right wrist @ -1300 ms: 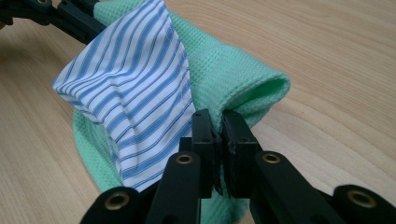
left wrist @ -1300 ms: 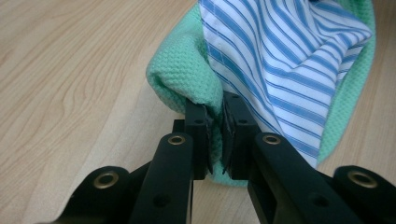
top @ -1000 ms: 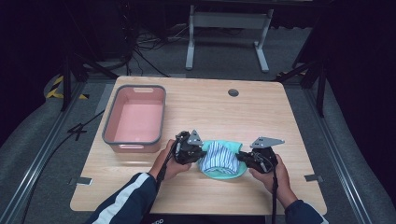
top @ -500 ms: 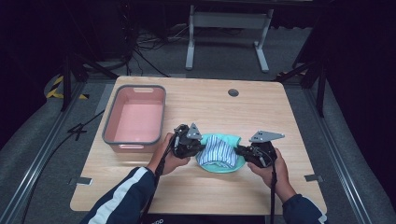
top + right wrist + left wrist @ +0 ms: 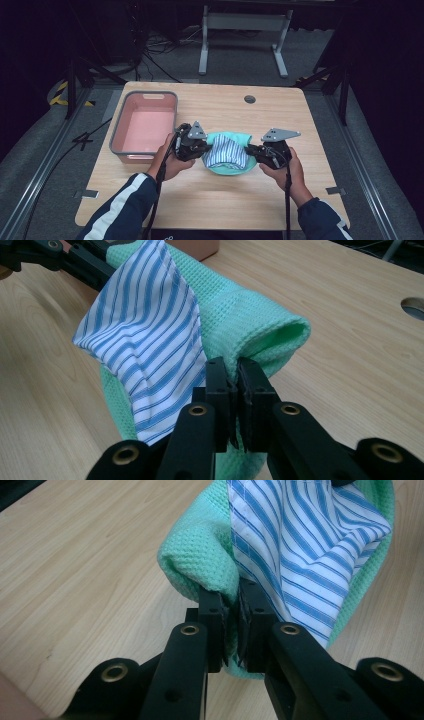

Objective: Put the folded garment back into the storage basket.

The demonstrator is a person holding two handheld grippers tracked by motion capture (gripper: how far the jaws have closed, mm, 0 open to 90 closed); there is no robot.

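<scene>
The green waffle towel (image 5: 226,159), with a blue-striped cloth (image 5: 226,152) draped over it, hangs between the left gripper (image 5: 230,625) and right gripper (image 5: 232,390), jaws clamped on opposite edges, low over the counter (image 5: 210,200) beside the pink tub (image 5: 145,129). Uneven pulling could slide the striped cloth off.

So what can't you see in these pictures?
- High view: the bin's near inside wall is hidden by its rim.
- Left gripper view: the green cloth's underside is hidden by its fold; the striped cloth is cut off at the top.
- High view: the hand-held gripper jaws are too small.
</scene>
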